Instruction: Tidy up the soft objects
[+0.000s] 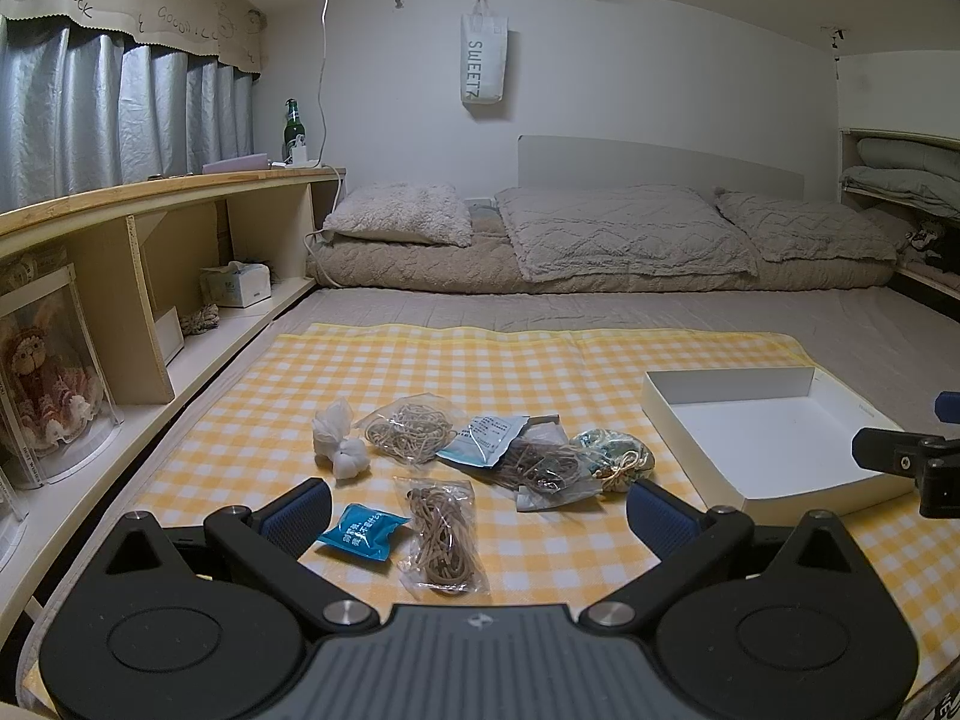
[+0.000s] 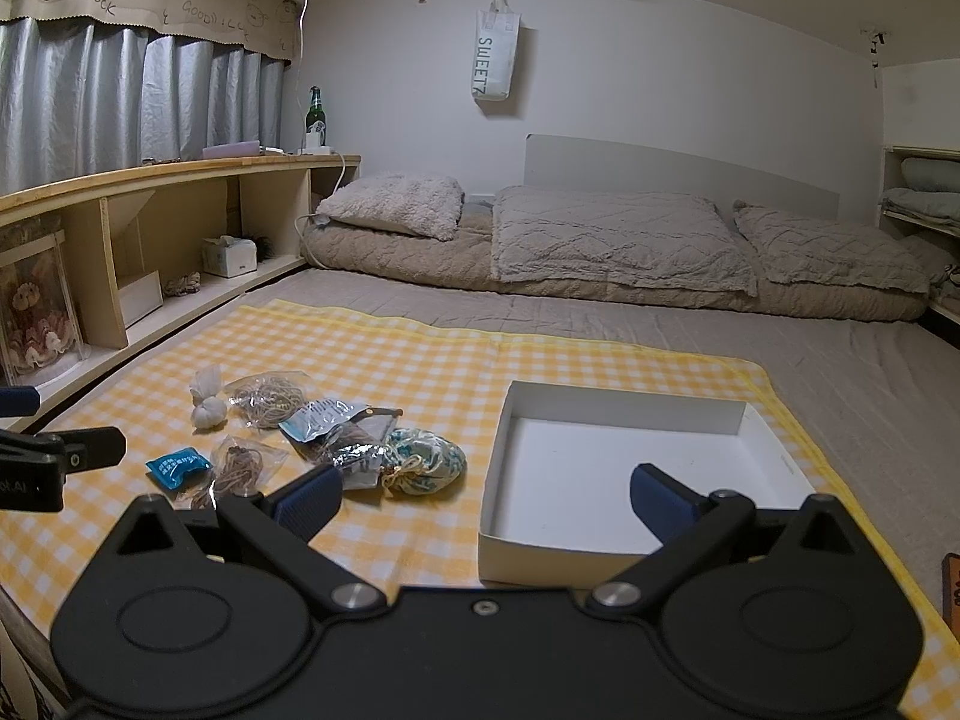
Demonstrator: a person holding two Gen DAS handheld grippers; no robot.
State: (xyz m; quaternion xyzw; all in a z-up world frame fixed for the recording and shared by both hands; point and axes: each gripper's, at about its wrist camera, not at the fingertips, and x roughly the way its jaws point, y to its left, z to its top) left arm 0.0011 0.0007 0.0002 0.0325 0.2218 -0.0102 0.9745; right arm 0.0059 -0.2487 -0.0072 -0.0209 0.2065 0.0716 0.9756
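Left wrist view: the left gripper (image 1: 477, 516) is hovering above the near edge of the yellow checked cloth (image 1: 540, 360), which is lying on the bed. Its jaws are standing wide apart and holding nothing. Between the blue pads (image 1: 298, 517) a blue sachet (image 1: 362, 532) and a clear bag of brown cord (image 1: 443, 535) are lying side by side, the sachet to the left. Farther from the near edge, a row of soft items is spreading across the middle of the cloth: a white tied bundle (image 1: 339, 439) at the left end, then a second bag of cord (image 1: 410, 427), a pale blue packet (image 1: 485, 438) overlapping a third bag of cord (image 1: 549, 468), and a patterned drawstring pouch (image 1: 615, 456) at the right end. The white box (image 1: 774, 438) is sitting open near the right edge of the cloth, well apart from the bundle and just beside the pouch. Part of the right gripper (image 1: 912, 462) is showing at the right border of the picture; the position of its jaws cannot be told here.

Right wrist view: the right gripper (image 2: 486, 501) is hovering over the near edge of the cloth (image 2: 420, 360), with its jaws apart and gripping nothing. Its right pad (image 2: 663, 501) is standing above the near wall of the box (image 2: 540, 561), which is holding nothing visible. The pouch (image 2: 426, 462) is lying just left of the box. The remaining soft items are lying left of the pouch, toward the left edge of the cloth.
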